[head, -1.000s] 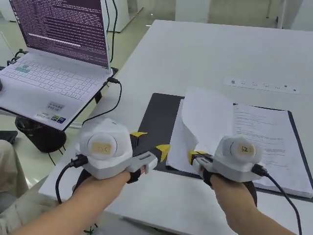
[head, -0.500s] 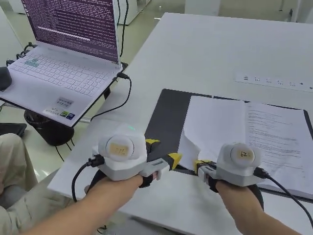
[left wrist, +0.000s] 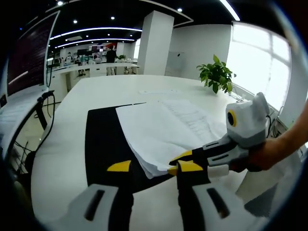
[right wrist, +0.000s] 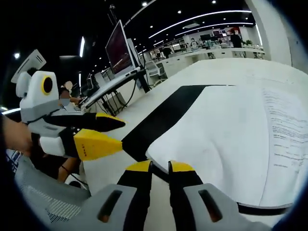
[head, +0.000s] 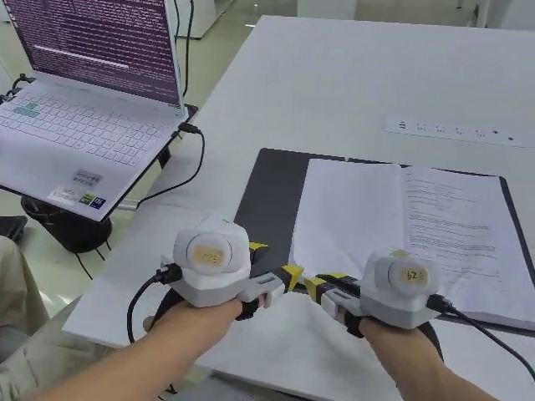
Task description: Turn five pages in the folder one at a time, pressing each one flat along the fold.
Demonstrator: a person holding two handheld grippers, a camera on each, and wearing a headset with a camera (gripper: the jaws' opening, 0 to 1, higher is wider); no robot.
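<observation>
The black folder (head: 266,199) lies open on the white table. A blank turned page (head: 351,209) rests flat on its left half, and a printed page (head: 464,225) on the right half. My right gripper (head: 322,284) is at the turned page's near left corner (right wrist: 166,144), its jaws nearly together with the page's edge running between them. My left gripper (head: 274,261) hovers open just left of it over the folder's near edge, nothing between its fingers. In the left gripper view the right gripper (left wrist: 179,162) comes in from the right at the page corner (left wrist: 151,166).
An open laptop (head: 84,92) stands on a stand at the far left, with a black cable (head: 194,159) trailing to the table edge. A white power strip (head: 451,134) lies beyond the folder. The near table edge is just under both grippers.
The page that was held raised has come down flat onto the folder's left half. The right gripper moved left and down with it, and the left gripper now sits closer beside it.
</observation>
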